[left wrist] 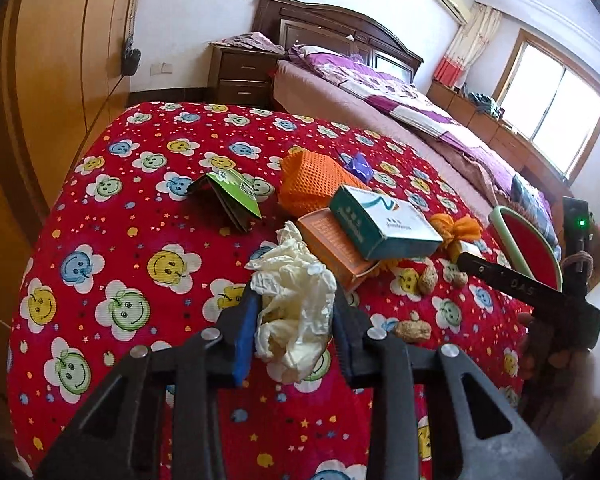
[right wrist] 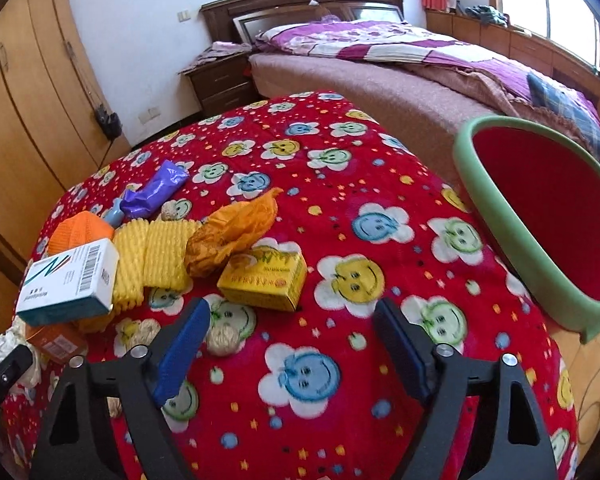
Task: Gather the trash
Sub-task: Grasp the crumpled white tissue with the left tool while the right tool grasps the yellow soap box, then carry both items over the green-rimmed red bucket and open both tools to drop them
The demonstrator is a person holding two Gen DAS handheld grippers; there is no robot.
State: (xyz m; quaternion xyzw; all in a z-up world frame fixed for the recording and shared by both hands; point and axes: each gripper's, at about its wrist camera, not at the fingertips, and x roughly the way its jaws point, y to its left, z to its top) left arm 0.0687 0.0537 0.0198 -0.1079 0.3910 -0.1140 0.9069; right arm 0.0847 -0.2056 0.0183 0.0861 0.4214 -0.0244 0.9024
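Observation:
My left gripper (left wrist: 296, 300) is shut on a crumpled white tissue (left wrist: 296, 280) on the red smiley-face cloth (left wrist: 140, 260). My right gripper (right wrist: 290, 316) stands open low over the cloth with only bare cloth between its blue pads. A yellow box (right wrist: 264, 280) lies just beyond its tips and a pale nut shell (right wrist: 224, 340) sits beside its left finger. The green-rimmed red bin (right wrist: 500, 216) stands to the right of it at the cloth's edge. A teal and white box (left wrist: 384, 222) rests on an orange box (left wrist: 332, 244).
More litter lies on the cloth: an orange mesh (left wrist: 316, 180), a folded green card (left wrist: 228, 196), a purple wrapper (right wrist: 156, 192), a yellow foam net (right wrist: 152, 256), an orange bag (right wrist: 232, 236) and nut shells (left wrist: 412, 330). A bed (right wrist: 380, 92) and a wardrobe (right wrist: 28, 120) stand behind.

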